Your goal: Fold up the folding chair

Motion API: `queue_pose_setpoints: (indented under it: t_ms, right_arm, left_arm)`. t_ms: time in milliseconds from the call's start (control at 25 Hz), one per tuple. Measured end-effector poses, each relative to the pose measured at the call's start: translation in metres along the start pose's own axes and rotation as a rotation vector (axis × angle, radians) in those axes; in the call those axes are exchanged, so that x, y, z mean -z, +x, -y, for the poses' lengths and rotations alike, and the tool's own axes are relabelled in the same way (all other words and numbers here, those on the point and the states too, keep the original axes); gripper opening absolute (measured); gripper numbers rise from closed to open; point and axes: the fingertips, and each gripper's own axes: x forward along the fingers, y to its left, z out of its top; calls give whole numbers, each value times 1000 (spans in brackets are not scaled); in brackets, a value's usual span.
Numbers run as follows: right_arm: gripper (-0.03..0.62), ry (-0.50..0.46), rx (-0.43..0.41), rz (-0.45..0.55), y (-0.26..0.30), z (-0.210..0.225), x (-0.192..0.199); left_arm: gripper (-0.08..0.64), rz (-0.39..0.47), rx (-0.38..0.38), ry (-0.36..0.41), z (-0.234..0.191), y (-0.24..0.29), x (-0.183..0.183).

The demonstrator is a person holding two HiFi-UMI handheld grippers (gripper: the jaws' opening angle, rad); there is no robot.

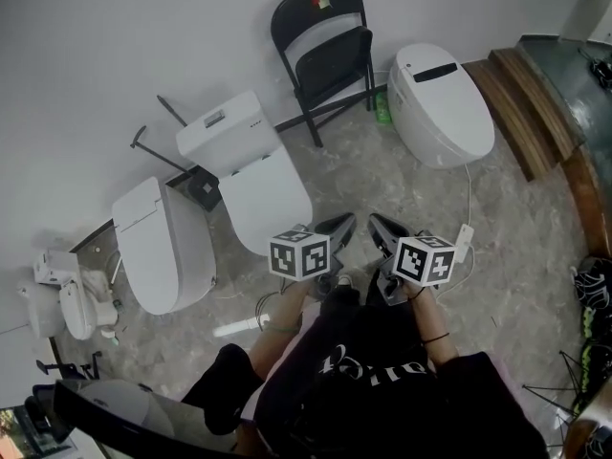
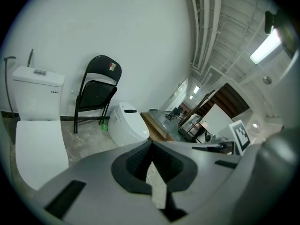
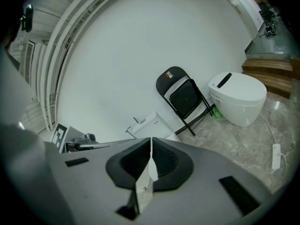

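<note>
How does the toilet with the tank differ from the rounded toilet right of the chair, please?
The tank toilet has a boxy cistern; the rounded toilet has none. The rounded toilet bears a dark strip on top; the tank toilet a small silver plate. The tank toilet stands left of the chair, the rounded toilet right. Both are white, lids shut.

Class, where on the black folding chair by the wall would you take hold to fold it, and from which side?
I'd take the folding chair by the rounded top of its backrest, coming from the front: its back faces the wall, and that edge stands exposed. The seat already tilts upward.
</note>
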Motion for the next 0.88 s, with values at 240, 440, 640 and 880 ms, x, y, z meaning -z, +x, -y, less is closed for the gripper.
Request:
queue_pose_setpoints:
  t_ms: [240,440,640,880]
  right_arm:
    - [23,4,39,61,-24,7,-8]
    - [23,-14,35,71,-41,17,-21]
    - [23,-59,16,63,-53,22,-47]
    - [23,-80,-3,59,-67,34,-62]
  left_arm:
    - [3,-1,16,28,12,1,4]
    - [3,16,6,31,26,10,2]
    - [3,52,-12,22,42,22,-12]
    - [3,73,-22,9,59,37,-17]
